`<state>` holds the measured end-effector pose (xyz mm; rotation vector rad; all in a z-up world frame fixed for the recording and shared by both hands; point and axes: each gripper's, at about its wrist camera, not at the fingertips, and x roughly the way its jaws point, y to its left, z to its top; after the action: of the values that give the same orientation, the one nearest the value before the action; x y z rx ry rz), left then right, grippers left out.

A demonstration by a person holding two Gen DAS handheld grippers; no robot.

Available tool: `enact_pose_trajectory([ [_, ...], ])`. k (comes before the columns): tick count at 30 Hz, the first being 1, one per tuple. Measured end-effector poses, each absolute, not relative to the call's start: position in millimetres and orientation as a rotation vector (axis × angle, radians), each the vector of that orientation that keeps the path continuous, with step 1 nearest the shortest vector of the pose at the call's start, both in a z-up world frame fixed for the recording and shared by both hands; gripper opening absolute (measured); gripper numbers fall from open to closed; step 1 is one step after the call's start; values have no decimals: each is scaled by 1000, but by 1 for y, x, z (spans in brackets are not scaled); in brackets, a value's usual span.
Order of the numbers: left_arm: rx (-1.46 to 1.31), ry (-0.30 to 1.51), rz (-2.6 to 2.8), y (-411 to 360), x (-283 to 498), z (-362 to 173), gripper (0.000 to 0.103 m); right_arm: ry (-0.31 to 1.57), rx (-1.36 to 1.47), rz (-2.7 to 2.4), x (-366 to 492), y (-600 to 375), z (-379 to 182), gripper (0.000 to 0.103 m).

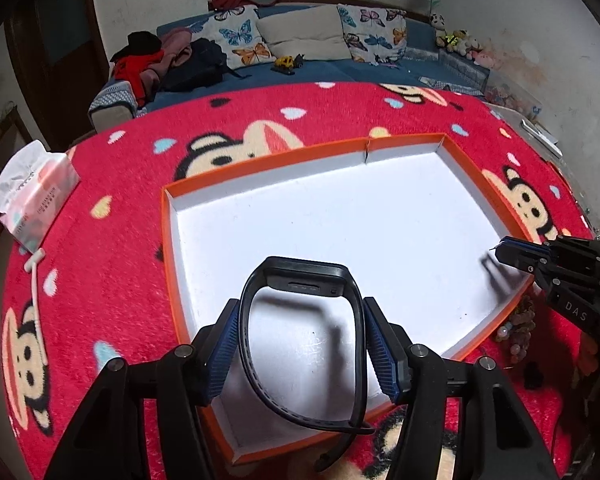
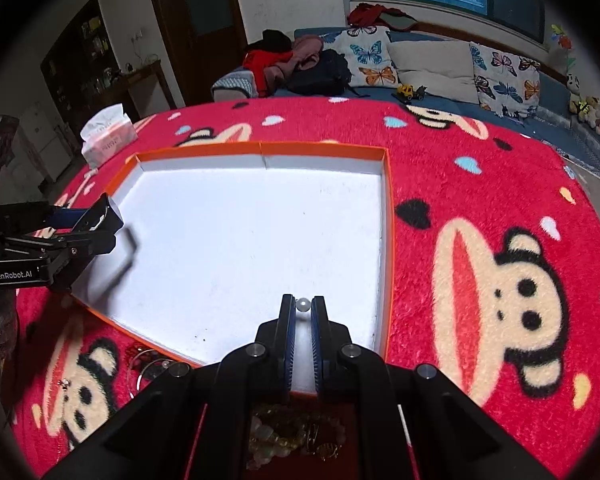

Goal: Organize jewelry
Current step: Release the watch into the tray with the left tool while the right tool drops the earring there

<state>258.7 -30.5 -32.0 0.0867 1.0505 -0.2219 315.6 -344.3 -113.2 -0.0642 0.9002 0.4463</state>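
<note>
Orange-rimmed tray [image 1: 172, 200] with a white floor sits on the red monkey-print blanket [image 1: 120, 208], nothing lying loose on its floor as far as I can see. Left gripper [image 1: 300, 344] is pinching a black watch [image 1: 304, 280] by its strap loop, 1 blue pad on each side of the band; watch body points far, away from the camera, strap tail hangs near, over the tray's near rim. It hangs over the tray's near-left part, so the drop is straight down, no sideways travel needed. Long axis of the loop runs near-far, in line with the fingers. Right gripper [image 2: 303, 312] is nearly pressed together on a small white bead [image 2: 303, 304] at its fingertips, held over the near-right part of the tray floor, also already inside the rim. The bead looks like a pearl, but I can't tell whether a thin chain or pin goes with it. More jewelry [image 2: 296, 436], a heap of beaded bracelets, lies on the blanket just near of the tray's near rim, under the right gripper, which makes that hand the closer 1 for the next pick. 2 loose rings or bangles [image 2: 148, 364] lie just outside the near-left rim. Tissue pack [image 1: 36, 200] sits far-left, well apart from the tray. My read: both hands are at the release stage.
</note>
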Motion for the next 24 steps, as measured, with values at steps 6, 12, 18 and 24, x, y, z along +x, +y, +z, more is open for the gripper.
enact_pose_trajectory([
  [6, 91, 1059, -221, -34, 259, -37, 66, 909, -80, 446, 316, -341, -116, 10],
  [12, 95, 1049, -216, -35, 257, -31, 67, 925, -71, 444, 319, -341, -116, 12],
  [18, 95, 1015, -212, -34, 248, -14, 67, 913, -69, 437, 316, -341, -111, 28],
  [24, 83, 991, -235, -38, 220, 1, 67, 877, -75, 438, 303, -342, -99, 30],
])
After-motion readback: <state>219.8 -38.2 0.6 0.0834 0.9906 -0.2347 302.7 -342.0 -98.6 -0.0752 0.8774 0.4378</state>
